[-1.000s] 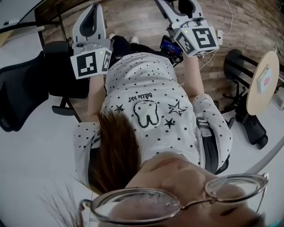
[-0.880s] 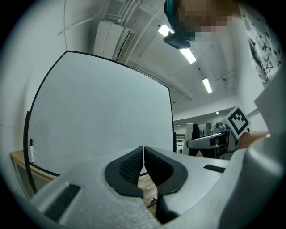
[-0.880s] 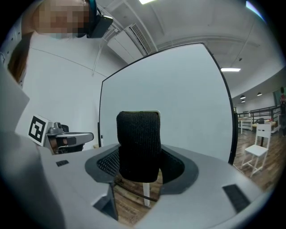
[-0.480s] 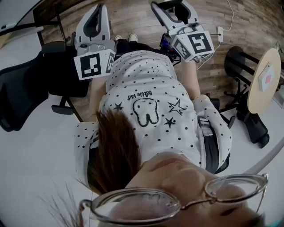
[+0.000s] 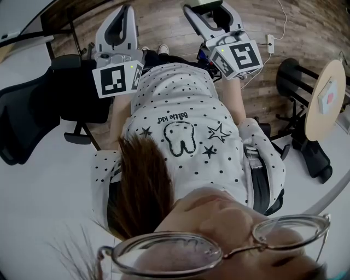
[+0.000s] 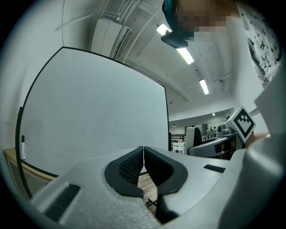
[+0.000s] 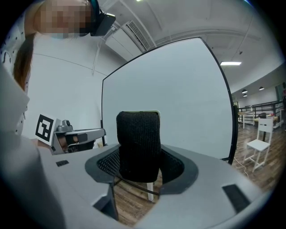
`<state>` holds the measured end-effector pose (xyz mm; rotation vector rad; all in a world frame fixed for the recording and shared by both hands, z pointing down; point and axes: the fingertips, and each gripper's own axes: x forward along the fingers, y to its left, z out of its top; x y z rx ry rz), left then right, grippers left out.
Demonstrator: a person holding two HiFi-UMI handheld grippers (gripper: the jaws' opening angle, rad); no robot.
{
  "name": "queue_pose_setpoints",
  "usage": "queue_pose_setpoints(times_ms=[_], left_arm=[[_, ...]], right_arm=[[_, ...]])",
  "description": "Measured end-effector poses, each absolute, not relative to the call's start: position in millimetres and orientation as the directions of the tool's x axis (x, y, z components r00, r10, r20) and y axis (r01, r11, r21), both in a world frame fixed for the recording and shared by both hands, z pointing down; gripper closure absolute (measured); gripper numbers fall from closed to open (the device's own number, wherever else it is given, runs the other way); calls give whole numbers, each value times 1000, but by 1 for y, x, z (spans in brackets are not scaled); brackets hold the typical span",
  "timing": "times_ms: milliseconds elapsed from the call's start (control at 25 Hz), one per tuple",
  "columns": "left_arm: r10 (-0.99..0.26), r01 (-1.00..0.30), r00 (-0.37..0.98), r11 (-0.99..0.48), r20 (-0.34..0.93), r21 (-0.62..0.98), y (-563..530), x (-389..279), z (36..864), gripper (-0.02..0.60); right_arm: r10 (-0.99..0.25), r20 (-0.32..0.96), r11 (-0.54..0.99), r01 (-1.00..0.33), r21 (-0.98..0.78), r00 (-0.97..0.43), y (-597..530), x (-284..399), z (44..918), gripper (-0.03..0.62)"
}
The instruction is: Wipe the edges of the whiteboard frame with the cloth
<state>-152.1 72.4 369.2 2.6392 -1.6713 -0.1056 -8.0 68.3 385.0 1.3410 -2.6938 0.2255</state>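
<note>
The whiteboard [image 6: 98, 116] with its thin black frame [image 6: 166, 120] stands ahead of both grippers. It fills the left gripper view. My left gripper [image 6: 143, 154] is shut, pads touching, nothing between them, and well short of the board. In the right gripper view the whiteboard [image 7: 178, 98] and its frame [image 7: 230, 129] are also some way off. My right gripper [image 7: 138, 154] is shut on a dark knitted cloth [image 7: 138, 138] that sticks up between the jaws. In the head view the left gripper [image 5: 121, 16] and right gripper [image 5: 205, 11] point forward, away from the person's body.
A black office chair [image 5: 33, 115] stands at the left. At the right are a round wooden table [image 5: 325, 98] and a black stand base [image 5: 298, 82]. A white chair [image 7: 259, 145] stands beyond the board's right side. The floor is wood planks.
Both grippers have moved a little forward, away from the body; the right one has also shifted left. The cloth stays held.
</note>
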Motion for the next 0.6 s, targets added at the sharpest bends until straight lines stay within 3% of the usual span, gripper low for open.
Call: queue_pose_setpoints(times_ms=[600], left_arm=[[-903,-901,428,-430,-41,50,74,-152,370,561]], right_arm=[[-779,184,593,-800,-88,-599,70,-8,388,349]])
